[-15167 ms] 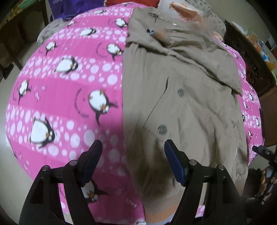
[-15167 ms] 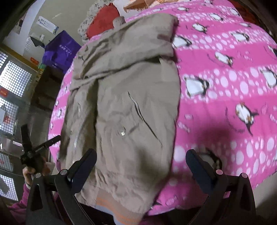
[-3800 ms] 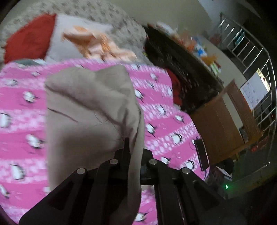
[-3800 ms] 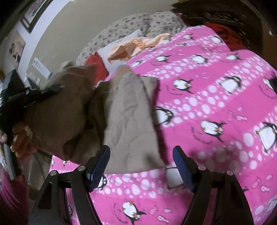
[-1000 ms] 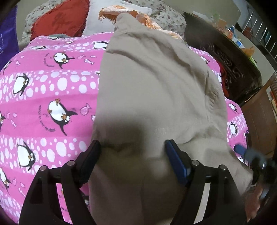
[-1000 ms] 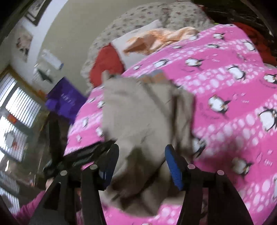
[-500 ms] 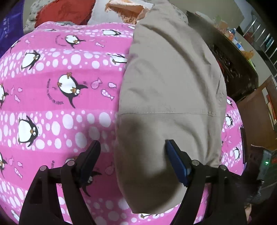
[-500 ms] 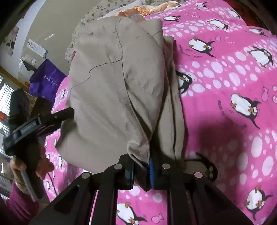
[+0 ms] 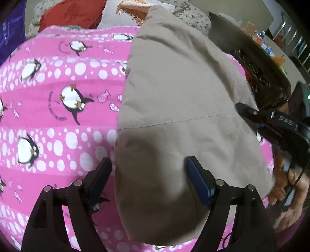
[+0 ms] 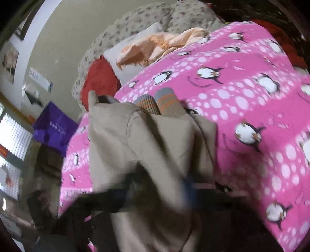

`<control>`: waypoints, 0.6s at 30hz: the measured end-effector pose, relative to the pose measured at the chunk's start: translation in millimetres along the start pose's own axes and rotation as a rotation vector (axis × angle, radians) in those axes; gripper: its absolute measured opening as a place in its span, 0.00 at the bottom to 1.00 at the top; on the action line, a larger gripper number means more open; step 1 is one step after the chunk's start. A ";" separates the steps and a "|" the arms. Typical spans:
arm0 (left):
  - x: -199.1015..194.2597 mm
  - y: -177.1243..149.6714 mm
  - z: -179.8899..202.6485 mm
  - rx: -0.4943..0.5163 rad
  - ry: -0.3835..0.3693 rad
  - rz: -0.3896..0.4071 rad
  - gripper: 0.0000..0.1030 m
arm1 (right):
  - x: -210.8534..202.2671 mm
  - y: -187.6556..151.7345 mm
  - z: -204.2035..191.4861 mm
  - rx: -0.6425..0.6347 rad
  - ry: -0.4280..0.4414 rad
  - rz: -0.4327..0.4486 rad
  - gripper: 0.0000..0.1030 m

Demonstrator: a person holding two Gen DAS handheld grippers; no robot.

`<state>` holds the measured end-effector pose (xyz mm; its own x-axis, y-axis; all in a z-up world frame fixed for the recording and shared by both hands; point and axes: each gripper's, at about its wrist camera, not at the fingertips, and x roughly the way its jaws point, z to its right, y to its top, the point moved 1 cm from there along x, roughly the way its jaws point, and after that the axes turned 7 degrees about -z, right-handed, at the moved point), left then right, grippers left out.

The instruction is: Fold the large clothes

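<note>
Our left gripper (image 9: 148, 177) stands wide apart over the near end of the beige jacket (image 9: 180, 108), one finger over the pink penguin blanket (image 9: 58, 120) just beside the cloth and the other above the jacket itself; nothing is pinched between them. Our right gripper (image 10: 157, 191) is badly blurred in its own view, but its jaws read as closed tight, and jacket fabric bunches right at them, so we judge it has hold of the jacket's edge.

The jacket lies folded lengthwise on the bed, its grey-and-orange ribbed cuffs (image 10: 160, 102) showing at the far end, with pillows (image 9: 73, 15) beyond.

To do this fold well, we should carry the pinched edge across low and steady, keep the layers stacked so none slips out, and use the left gripper to pin or catch the opposite edge so the bundle does not drag across the blanket.
</note>
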<state>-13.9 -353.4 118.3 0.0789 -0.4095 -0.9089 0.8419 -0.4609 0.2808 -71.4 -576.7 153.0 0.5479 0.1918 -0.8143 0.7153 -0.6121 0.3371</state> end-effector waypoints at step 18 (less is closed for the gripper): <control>12.5 12.3 0.1 0.004 -0.024 -0.020 0.85 | -36.0 -33.7 46.7 0.076 0.060 0.111 0.82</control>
<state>-2.6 -364.3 110.4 0.0495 -0.4186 -0.9068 0.8408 -0.4725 0.2640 -135.5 -598.8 148.9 0.6483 0.1642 -0.7435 0.6152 -0.6883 0.3845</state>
